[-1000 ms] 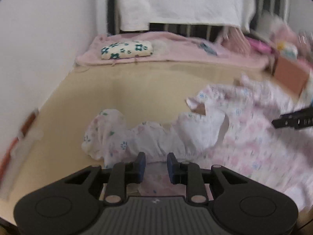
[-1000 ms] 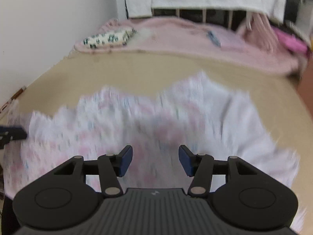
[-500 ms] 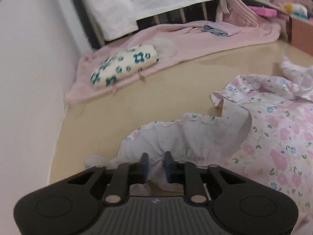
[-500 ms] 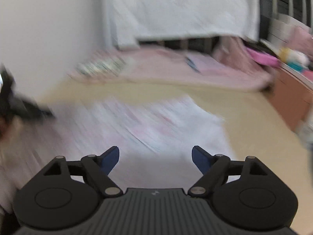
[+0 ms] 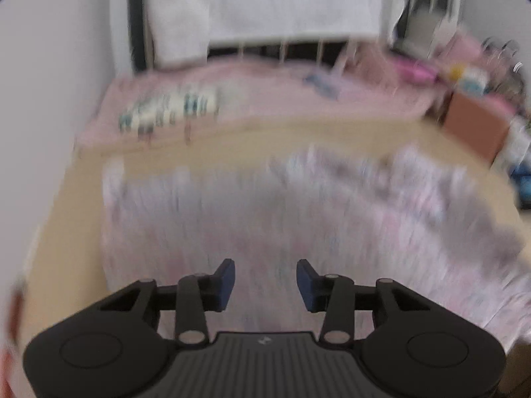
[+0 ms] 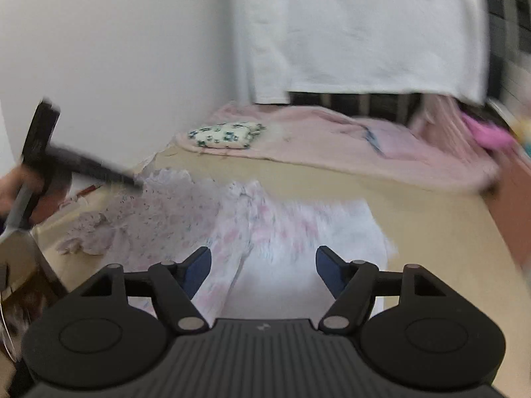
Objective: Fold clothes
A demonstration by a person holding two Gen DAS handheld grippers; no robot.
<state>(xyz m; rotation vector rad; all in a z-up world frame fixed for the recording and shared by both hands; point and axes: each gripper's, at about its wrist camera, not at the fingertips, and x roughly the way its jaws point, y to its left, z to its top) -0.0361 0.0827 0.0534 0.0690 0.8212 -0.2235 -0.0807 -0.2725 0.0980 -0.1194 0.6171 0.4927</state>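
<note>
From my left wrist view, the left gripper (image 5: pixel 265 273) has just been opening; its jaws stand apart with nothing between them, above the floral garment (image 5: pixel 298 225) spread on the tan mat (image 5: pixel 232 139) (badly blurred here). From the right wrist view, the right gripper (image 6: pixel 262 265) is released too, jaws narrowing slightly, over the garment's pale fold. I judge it thin, limp and light, with frilled edges; I'd pinch a hem corner.

A white garment (image 6: pixel 232 219) with small pink flowers lies spread and rumpled, ruffled edges showing, on the tan surface.
</note>
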